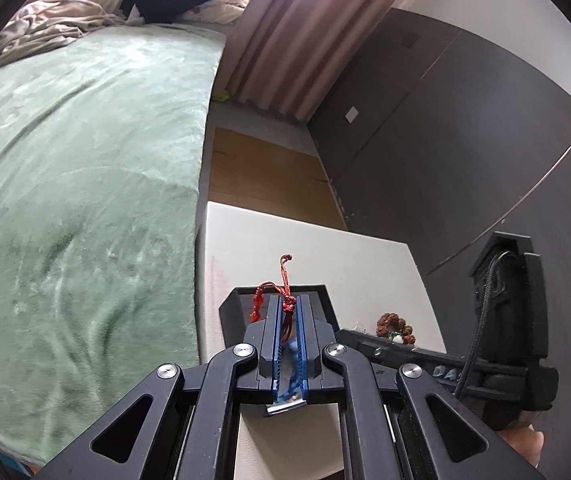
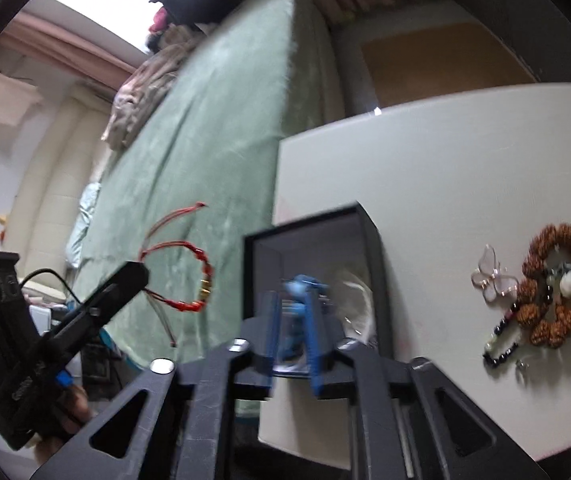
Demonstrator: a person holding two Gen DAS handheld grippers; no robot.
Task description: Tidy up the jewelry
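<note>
The left gripper is clenched on a red cord bracelet, pinching only a bunched part of the cord; in the right wrist view the loop with its small gold beads dangles free off the fingers, out over the edge of the green bed and left of the open black box. The right gripper sits just in front of that box, its view smeared by blur, with something blue between its fingers; whether it grips this I cannot tell. The main risk, as I judge it, is the thin grasp: a slippery cord held by a knot could slide out and drop onto the bed or down the gap beside the white surface. The swinging loop could also snag the box's left wall or the other fingers on the way in. A knock could shove the box toward the near edge. On the right, the brown bead bracelet, a butterfly clip and a dark bead strand lie well apart from all this.
</note>
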